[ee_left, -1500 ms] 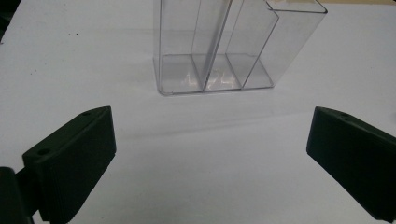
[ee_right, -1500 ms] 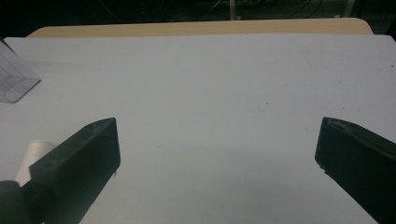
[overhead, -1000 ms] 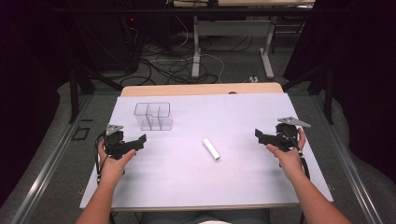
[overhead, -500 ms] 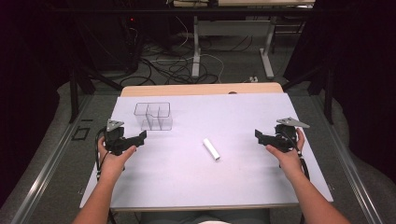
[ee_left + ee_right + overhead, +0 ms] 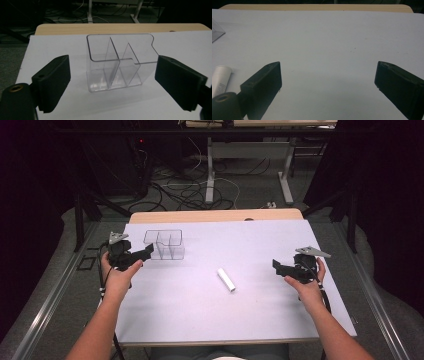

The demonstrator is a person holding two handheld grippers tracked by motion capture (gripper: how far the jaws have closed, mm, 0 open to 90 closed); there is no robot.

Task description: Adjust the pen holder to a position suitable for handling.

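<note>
Both grippers hovered empty over the table, the left one lined up on the clear organizer.

Compared with a second before, we saw almost no change: the left gripper (image 5: 145,253) sat at the left edge, jaws spread wide and just short of the clear organizer (image 5: 120,63) near the far-left corner, so we judged a grasp on it was about to begin. The right gripper (image 5: 278,267) waited near the right edge, jaws likewise wide apart over bare surface. A small white tube (image 5: 226,279) lay near the middle. The table (image 5: 210,320) was pale white with a wooden strip along its far edge; behind it, a dim room with cables on the floor.
</note>
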